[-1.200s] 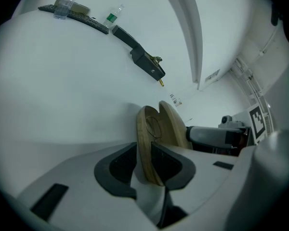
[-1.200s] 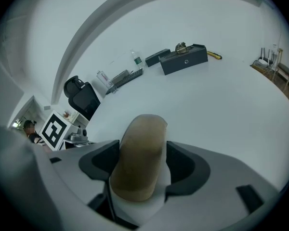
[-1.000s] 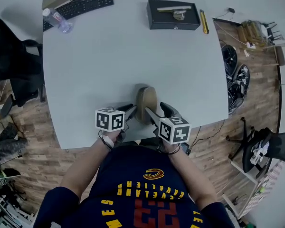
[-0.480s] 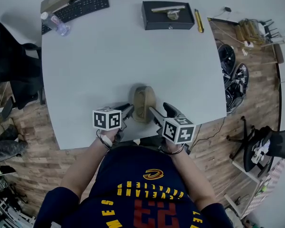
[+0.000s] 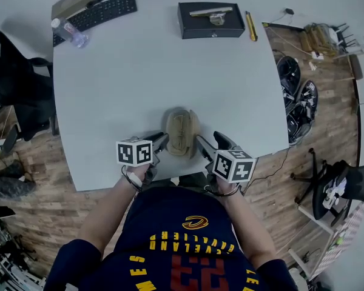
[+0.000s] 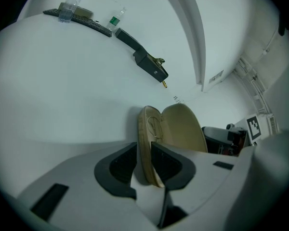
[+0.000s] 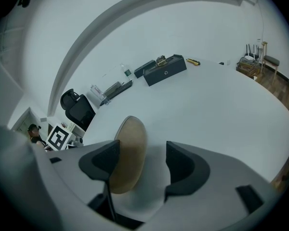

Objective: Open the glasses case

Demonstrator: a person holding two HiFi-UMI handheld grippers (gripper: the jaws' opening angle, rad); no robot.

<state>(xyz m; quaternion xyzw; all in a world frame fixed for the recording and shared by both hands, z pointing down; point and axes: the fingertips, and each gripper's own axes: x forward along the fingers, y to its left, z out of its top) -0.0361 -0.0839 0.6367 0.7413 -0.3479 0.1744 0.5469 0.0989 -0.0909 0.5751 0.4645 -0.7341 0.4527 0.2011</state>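
Note:
The tan glasses case (image 5: pixel 182 132) lies open near the front edge of the white table (image 5: pixel 139 71), showing its ribbed inside. In the left gripper view the case's base (image 6: pixel 147 129) stands on edge between the jaws and the lid (image 6: pixel 185 126) swings out to the right. My left gripper (image 6: pixel 143 150) (image 5: pixel 162 140) is shut on the base's rim. My right gripper (image 5: pixel 211 142) (image 7: pixel 142 160) is open just right of the case. The lid's tan back (image 7: pixel 127 153) leans by its left finger (image 7: pixel 98 162), apart from the right finger.
A black box (image 5: pixel 211 20) with a metal object on it sits at the far side, a yellow cutter (image 5: pixel 252 26) beside it. A keyboard (image 5: pixel 100 10) and a water bottle (image 5: pixel 67 32) lie far left. An office chair (image 5: pixel 15 83) stands left of the table.
The case was closed and narrow; it now lies spread open. My right gripper has moved right, away from the case. The left gripper has kept its hold.

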